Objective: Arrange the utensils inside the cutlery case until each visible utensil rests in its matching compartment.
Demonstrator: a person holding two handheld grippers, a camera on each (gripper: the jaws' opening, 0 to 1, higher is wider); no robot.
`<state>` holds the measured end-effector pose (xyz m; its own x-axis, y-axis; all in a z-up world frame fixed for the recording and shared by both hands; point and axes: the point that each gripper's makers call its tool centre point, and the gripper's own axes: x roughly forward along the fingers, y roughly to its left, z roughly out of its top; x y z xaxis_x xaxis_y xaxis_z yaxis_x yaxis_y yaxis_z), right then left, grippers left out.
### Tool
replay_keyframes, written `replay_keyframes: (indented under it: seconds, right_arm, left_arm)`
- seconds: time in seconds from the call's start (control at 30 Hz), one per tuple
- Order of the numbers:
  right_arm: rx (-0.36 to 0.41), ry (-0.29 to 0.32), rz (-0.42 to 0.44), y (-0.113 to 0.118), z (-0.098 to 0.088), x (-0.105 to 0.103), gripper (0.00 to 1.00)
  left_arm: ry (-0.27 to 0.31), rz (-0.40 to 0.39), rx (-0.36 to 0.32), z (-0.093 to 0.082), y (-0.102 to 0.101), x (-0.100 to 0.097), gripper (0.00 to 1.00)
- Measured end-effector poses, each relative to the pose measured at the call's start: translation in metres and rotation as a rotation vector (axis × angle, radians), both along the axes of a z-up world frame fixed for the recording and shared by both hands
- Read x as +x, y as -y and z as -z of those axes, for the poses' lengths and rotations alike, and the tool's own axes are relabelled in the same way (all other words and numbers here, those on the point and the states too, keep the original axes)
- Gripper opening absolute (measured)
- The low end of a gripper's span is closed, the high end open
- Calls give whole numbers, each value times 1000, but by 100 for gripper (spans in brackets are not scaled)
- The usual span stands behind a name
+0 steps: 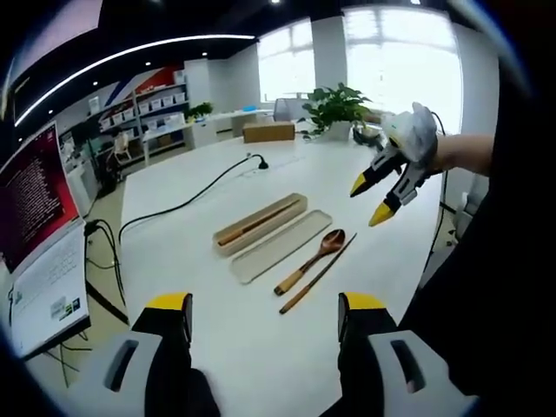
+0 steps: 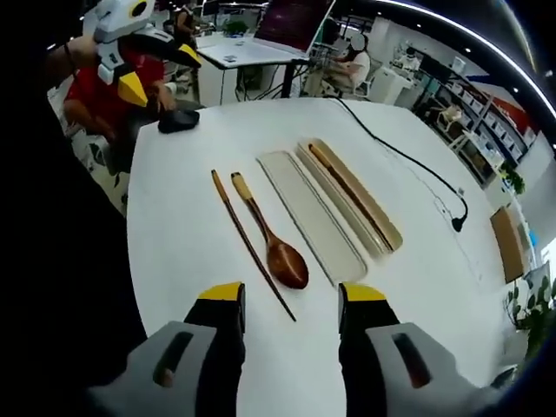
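Yellow-tipped jaws of both the left gripper (image 1: 265,313) and the right gripper (image 2: 291,304) stand spread, holding nothing. Beyond them on the white table (image 2: 182,234) lie a spoon (image 2: 271,233) and chopstick (image 2: 250,244), just beside the lid (image 2: 313,213) and case (image 2: 352,195). No writing is legible.

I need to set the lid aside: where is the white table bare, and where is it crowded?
Bare: between the cable and the case, and between the chopsticks and the near table edge. Crowded: spoon, lid and case lie side by side.
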<state>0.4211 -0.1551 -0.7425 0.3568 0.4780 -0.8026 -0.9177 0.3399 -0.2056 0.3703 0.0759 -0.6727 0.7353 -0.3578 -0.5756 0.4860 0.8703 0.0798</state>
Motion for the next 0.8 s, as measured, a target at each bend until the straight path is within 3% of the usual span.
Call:
replay_keyframes:
  seconds: [0.8]
  right_arm:
    - [-72,-62,-205,-38,19,-2,36]
  left_arm:
    - [9,-61,-5,-1,-20,-5,70]
